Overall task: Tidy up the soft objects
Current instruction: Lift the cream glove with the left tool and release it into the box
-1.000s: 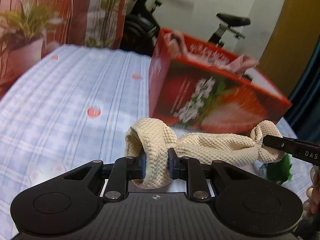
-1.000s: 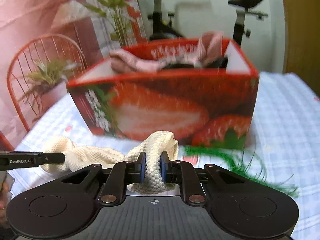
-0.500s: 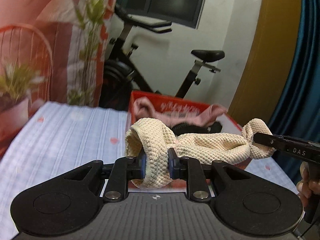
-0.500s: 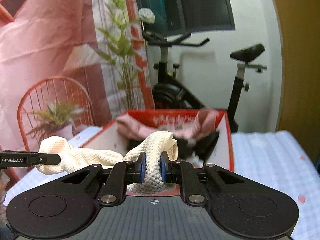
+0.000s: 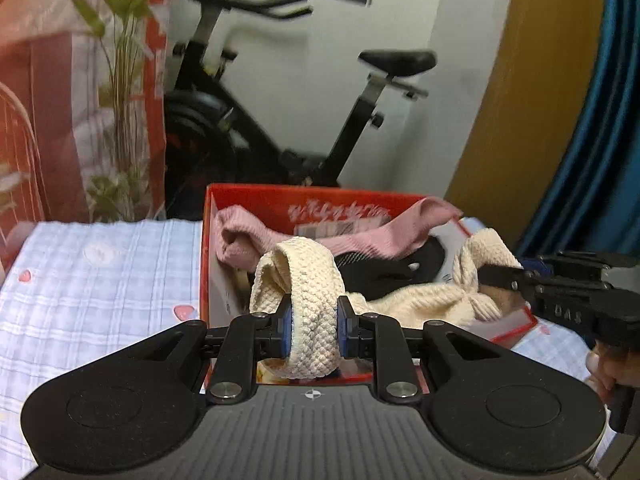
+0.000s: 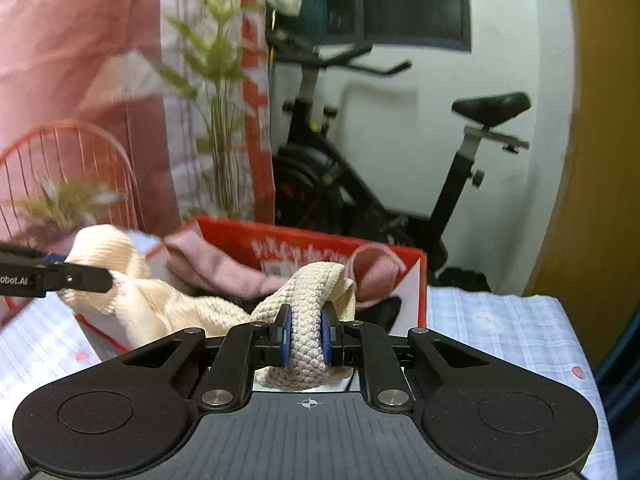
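While both grippers pinch its ends, left gripper (image 5: 312,326) and right gripper (image 6: 306,334), the cream knit cloth (image 5: 416,300) stretches crosswise above the open red box (image 5: 280,196), sagging mid-span. Box sits on a blue checked sheet (image 5: 100,280); an exercise bike (image 5: 248,136) stands behind it.

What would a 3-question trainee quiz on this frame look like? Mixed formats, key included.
1. True or false: the left gripper and right gripper each clamp an end of the cream knit cloth.
2. Which colour is the box under the cloth?
3. Multiple choice: already in the box is A) a pink garment, B) a book, C) a bottle.

Key: 1 true; 2 red; 3 A.
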Demonstrator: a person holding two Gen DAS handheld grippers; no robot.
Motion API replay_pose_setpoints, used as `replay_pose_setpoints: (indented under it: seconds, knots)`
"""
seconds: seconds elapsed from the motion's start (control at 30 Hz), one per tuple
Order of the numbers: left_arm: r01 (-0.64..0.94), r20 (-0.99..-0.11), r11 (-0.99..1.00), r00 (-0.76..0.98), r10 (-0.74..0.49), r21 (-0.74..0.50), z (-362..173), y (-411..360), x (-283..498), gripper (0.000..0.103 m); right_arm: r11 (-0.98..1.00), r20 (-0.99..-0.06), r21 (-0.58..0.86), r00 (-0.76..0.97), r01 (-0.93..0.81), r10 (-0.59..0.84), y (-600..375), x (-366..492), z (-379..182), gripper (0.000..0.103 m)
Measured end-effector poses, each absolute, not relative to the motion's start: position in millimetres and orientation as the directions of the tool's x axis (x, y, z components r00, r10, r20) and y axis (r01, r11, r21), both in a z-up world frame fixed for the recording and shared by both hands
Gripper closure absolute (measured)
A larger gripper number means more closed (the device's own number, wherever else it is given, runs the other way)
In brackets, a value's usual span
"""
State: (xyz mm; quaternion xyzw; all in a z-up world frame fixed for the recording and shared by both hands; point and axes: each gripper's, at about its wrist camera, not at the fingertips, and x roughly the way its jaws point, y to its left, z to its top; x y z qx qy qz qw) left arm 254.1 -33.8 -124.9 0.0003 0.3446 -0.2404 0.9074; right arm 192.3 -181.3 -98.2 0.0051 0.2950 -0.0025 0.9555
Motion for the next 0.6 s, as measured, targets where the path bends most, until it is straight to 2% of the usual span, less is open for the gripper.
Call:
replay_pose_setpoints:
  seconds: [0.17,0.43,0.6]
  knots:
    - [0.435,-0.679,0.886,0.604,-0.418,-0.159,-141.6,-45.0,275.5,0.081,0.999,-0.653,-0.031,0.757,-0.011,-0.012,-178.6,221.8,-119.5,0.090]
    - [0.464,-0.707,0.879,0.585,-0.398,-0.110,-154.5,-57.3,285.1,0.081,0.996,-0.672,-0.077,0.740,-0.034,-0.027,-171.5,237.5,-131.7,0.090]
    - [0.464,-0.737,0.877,0.549,-0.395,-0.125,-160.5,-57.5,290.2,0.081,0.996,-0.706,-0.073,0.708,-0.047,-0.018,-170.4,242.8,-140.8,0.090]
